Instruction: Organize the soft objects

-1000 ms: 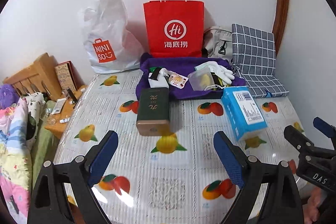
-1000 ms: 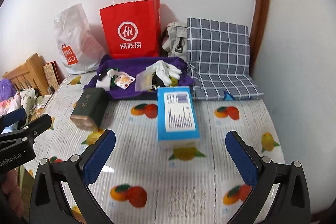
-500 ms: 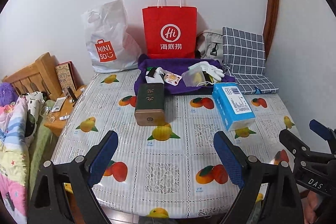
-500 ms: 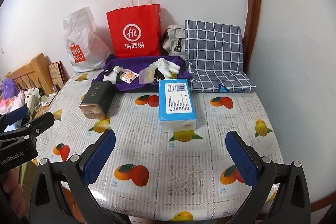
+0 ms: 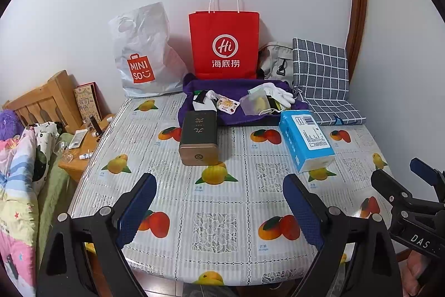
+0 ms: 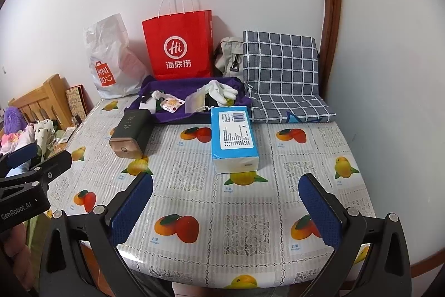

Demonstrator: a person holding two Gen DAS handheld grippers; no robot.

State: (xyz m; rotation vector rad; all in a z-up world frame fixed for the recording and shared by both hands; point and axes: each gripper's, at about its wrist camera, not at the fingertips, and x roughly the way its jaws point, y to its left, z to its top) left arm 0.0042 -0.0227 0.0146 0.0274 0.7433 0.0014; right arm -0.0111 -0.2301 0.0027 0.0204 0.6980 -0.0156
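Note:
A blue pack of tissues [image 5: 305, 139] [image 6: 233, 135] lies on the fruit-print table. Behind it a purple cloth [image 5: 239, 91] [image 6: 180, 86] carries white gloves [image 5: 275, 92] [image 6: 221, 91], a clear pouch [image 5: 257, 103] and small packets. A grey checked cushion [image 5: 319, 66] [image 6: 281, 60] leans at the back right. My left gripper [image 5: 219, 209] is open and empty over the table's front edge. My right gripper [image 6: 225, 209] is open and empty, also at the front edge.
A dark tin box [image 5: 198, 137] [image 6: 130, 131] lies left of the tissues. A red paper bag [image 5: 225, 46] [image 6: 179, 46], a white Miniso bag [image 5: 144, 54] and a beige bag [image 5: 275, 61] stand against the wall. A bed and wooden nightstand [image 5: 80, 146] are on the left.
Both grippers have pulled back from the table and now sit at its front edge, so more of the tabletop shows. Both stay open and empty.

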